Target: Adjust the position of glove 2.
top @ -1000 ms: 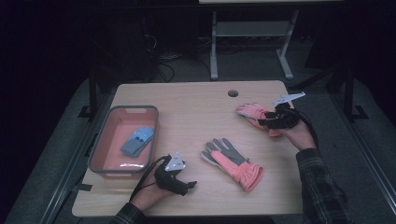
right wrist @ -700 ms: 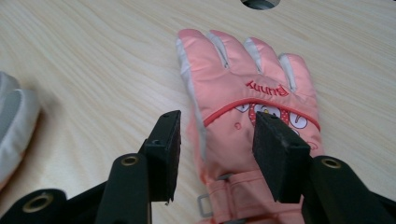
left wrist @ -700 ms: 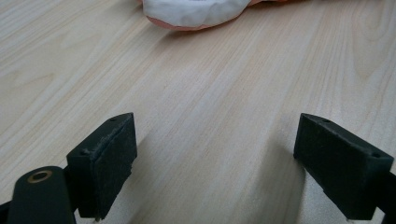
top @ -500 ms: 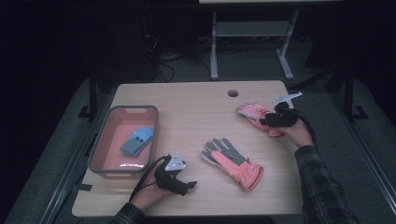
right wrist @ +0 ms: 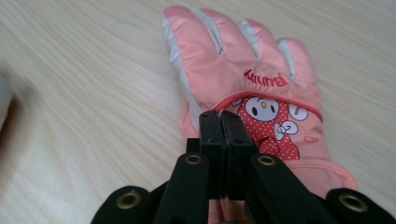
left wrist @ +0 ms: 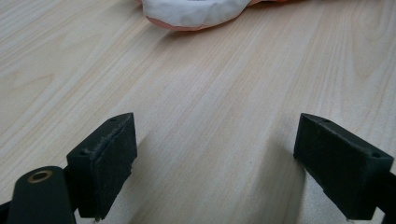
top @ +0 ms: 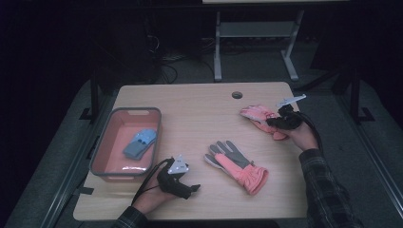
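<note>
Glove (right wrist: 243,88) w/ cartoon print lies at table's far right edge, fingers pointing away from your right gripper (right wrist: 223,128), whose jaws have just closed, pinching its back fabric near the cuff, so lift toward yourself; left gripper (left wrist: 210,168) idles w/ jaws apart.

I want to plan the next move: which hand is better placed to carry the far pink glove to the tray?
Right, probably. The right gripper has just been closing and now pinches the far pink glove. The left gripper stands open over bare table, though nearer the tray.
</note>
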